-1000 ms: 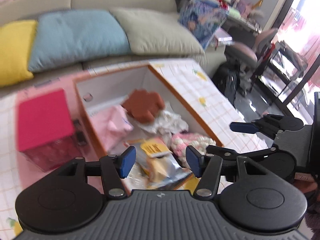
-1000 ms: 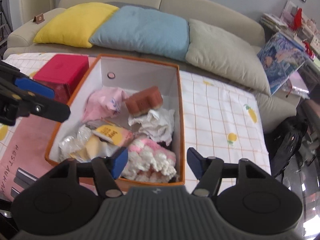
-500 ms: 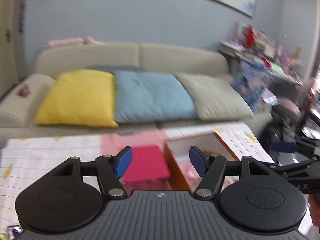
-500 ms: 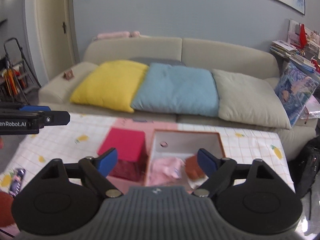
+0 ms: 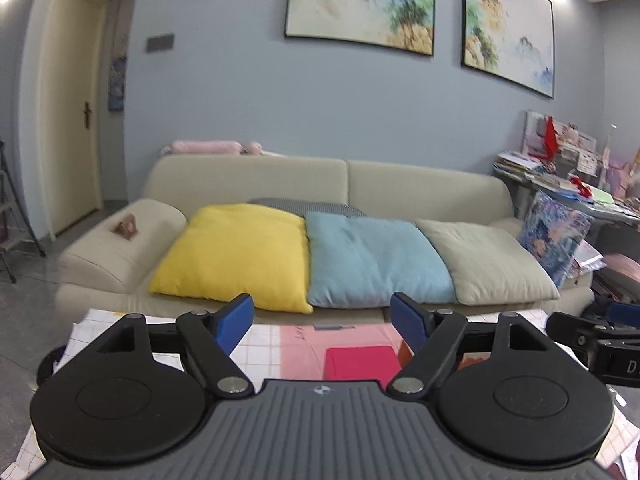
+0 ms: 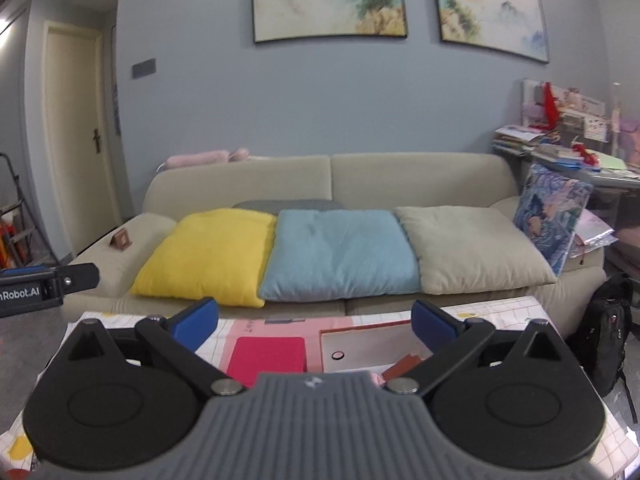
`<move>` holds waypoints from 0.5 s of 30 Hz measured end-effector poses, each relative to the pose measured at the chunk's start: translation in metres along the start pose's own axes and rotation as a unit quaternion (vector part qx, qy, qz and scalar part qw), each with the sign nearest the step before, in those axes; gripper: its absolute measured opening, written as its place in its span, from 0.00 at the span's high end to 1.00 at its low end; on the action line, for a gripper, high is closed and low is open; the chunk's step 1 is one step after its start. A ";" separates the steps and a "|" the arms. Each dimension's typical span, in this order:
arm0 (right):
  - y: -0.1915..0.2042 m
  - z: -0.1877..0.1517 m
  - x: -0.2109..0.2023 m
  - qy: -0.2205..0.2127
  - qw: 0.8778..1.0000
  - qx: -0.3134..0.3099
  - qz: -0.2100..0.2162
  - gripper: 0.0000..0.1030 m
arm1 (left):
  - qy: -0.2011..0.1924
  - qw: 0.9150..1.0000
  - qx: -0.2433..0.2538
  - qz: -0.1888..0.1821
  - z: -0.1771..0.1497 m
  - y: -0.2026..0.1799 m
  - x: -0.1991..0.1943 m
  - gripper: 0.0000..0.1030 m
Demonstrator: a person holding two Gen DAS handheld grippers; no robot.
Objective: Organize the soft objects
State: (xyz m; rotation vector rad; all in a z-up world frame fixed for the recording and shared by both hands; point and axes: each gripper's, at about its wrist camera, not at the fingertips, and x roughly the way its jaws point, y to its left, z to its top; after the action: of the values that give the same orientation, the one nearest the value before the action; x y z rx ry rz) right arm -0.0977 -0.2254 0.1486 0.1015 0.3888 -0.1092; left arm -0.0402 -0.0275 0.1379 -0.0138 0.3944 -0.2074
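Note:
Both grippers are raised and look toward the sofa. My left gripper (image 5: 322, 320) has its jaws opening wide, with nothing between its blue pads. My right gripper (image 6: 314, 322) is also opening, empty. Low in the right wrist view is the orange-rimmed box (image 6: 360, 346); only its far white wall and a brown soft piece (image 6: 404, 366) inside show. The rest of its contents are hidden behind the gripper body. A red box (image 6: 268, 354) sits left of it, also seen as the red box (image 5: 362, 360) in the left wrist view.
A beige sofa (image 5: 420, 188) carries a yellow cushion (image 5: 236, 256), a blue cushion (image 5: 372, 260) and a beige cushion (image 5: 484, 260). The checked tablecloth (image 6: 504, 312) covers the table. A cluttered desk (image 6: 568, 156) and a black backpack (image 6: 608, 320) stand right; a door (image 5: 72, 108) is left.
Both grippers rose and tilted up from the box toward the sofa and wall. The box contents dropped out of sight. Both pairs of jaws spread wider.

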 end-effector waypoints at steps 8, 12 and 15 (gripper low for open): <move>-0.008 -0.050 -0.009 0.003 1.000 0.014 -0.028 0.02 | -0.008 1.000 0.011 0.007 -0.047 -0.008 -0.015 0.04; -0.015 -0.071 -0.007 0.022 0.999 0.018 -0.042 0.02 | 0.015 1.000 0.004 0.006 -0.067 -0.006 -0.014 0.03; -0.019 -0.082 0.002 0.054 0.997 0.020 -0.059 0.02 | 0.040 0.999 0.009 0.010 -0.078 -0.008 -0.009 0.03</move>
State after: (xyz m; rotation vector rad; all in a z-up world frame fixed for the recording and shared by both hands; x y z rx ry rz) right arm -0.1291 -0.2345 0.0713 0.1240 0.5002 -0.2279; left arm -0.0798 -0.0313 0.0694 0.0164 0.4719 -0.1926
